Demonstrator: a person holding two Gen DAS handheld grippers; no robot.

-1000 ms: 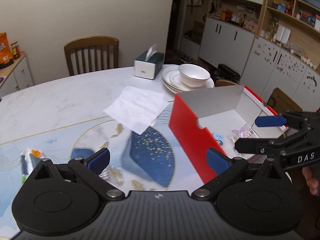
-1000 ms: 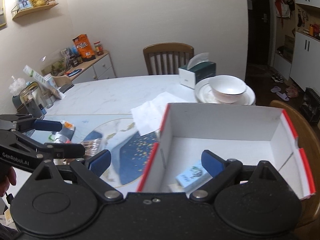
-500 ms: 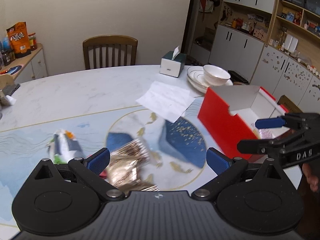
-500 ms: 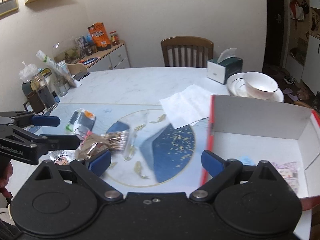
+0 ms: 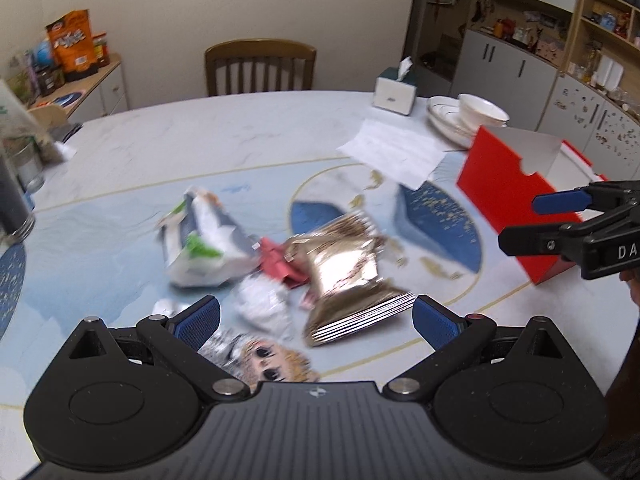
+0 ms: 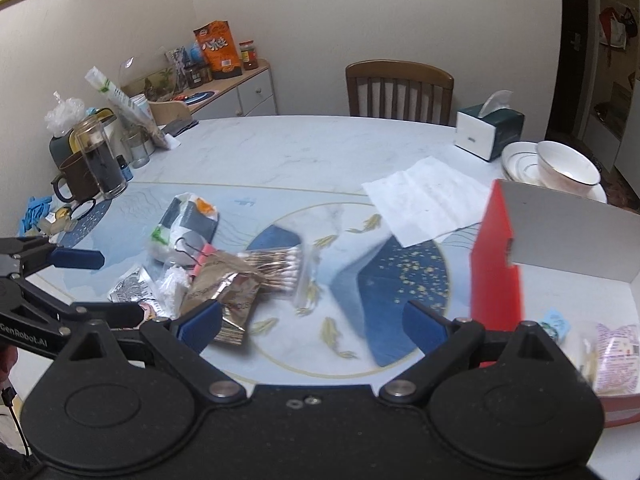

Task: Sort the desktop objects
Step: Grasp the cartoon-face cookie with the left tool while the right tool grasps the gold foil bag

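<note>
We hold our left gripper (image 5: 316, 318) and right gripper (image 6: 312, 326) wide open, both empty. Nearest, the gold foil packet (image 5: 344, 272) overlaps red wrappers (image 5: 280, 266); closing there might snag 2. Farther right stands the red box (image 5: 504, 196).

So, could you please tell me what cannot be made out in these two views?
- Gold foil packet: print lost to motion blur, left wrist view.
- Cartoon-face packet: lower part hidden behind the left gripper body.
- Red box: contents partly cut off by the right gripper body, right wrist view.
</note>
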